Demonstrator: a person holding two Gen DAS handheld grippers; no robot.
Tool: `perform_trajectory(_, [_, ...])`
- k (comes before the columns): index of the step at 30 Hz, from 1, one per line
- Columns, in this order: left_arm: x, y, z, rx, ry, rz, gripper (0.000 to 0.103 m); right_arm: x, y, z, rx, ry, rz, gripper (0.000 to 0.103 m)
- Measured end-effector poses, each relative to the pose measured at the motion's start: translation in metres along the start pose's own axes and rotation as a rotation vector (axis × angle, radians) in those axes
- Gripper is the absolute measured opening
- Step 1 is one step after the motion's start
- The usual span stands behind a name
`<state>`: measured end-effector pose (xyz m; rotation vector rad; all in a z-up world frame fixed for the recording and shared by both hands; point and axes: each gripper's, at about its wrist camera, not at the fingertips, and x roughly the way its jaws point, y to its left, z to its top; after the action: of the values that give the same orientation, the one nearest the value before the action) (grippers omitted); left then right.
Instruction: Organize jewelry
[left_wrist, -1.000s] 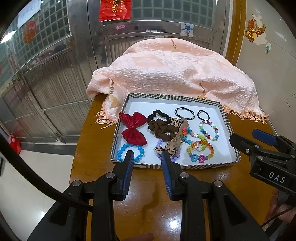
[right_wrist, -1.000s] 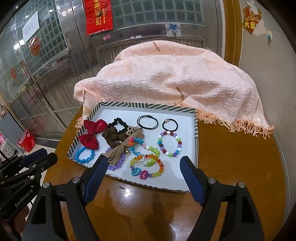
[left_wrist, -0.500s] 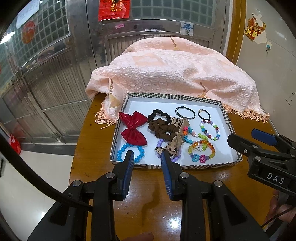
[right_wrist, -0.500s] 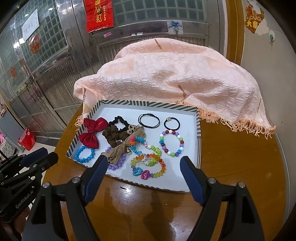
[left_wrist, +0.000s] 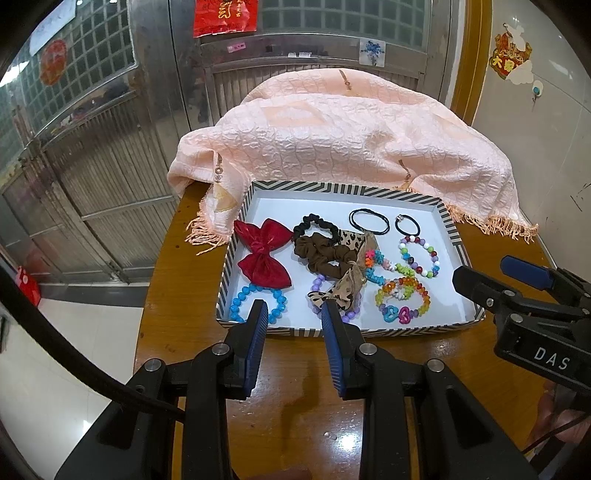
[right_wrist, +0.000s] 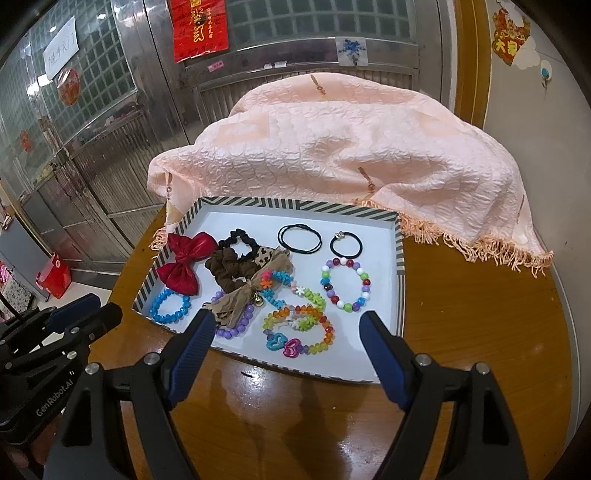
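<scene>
A striped-rim white tray (left_wrist: 448, 221) (right_wrist: 397, 258) sits on a brown table. In it lie a red bow (left_wrist: 264, 253) (right_wrist: 184, 262), a blue bead bracelet (left_wrist: 256, 304) (right_wrist: 170, 306), a brown scrunchie (left_wrist: 325, 254) (right_wrist: 231, 269), a leopard bow (left_wrist: 345, 284), black hair ties (left_wrist: 369, 221) (right_wrist: 299, 238) and several coloured bead bracelets (left_wrist: 419, 254) (right_wrist: 345, 284). My left gripper (left_wrist: 294, 314) is open a little and empty, just before the tray's near rim. My right gripper (right_wrist: 286, 328) is wide open and empty over the tray's near edge; it also shows in the left wrist view (left_wrist: 517, 273).
A peach fringed cloth (left_wrist: 332, 133) (right_wrist: 351, 140) is draped over something behind the tray. Metal gates stand behind the table. The table's left edge drops to a tiled floor (left_wrist: 55, 350). A white wall is at the right.
Both grippers have crept slightly toward the tray. Their openings are unchanged and nothing in the tray has moved.
</scene>
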<state>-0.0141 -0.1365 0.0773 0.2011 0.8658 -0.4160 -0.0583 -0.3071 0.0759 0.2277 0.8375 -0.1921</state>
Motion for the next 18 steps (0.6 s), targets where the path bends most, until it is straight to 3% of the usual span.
perform_trajectory(18, [0.0067, -0.0018, 0.0038, 0.008, 0.004, -0.001, 0.015, 0.0077, -0.0015, 0.005, -0.001, 0.02, 0.008, 0.083])
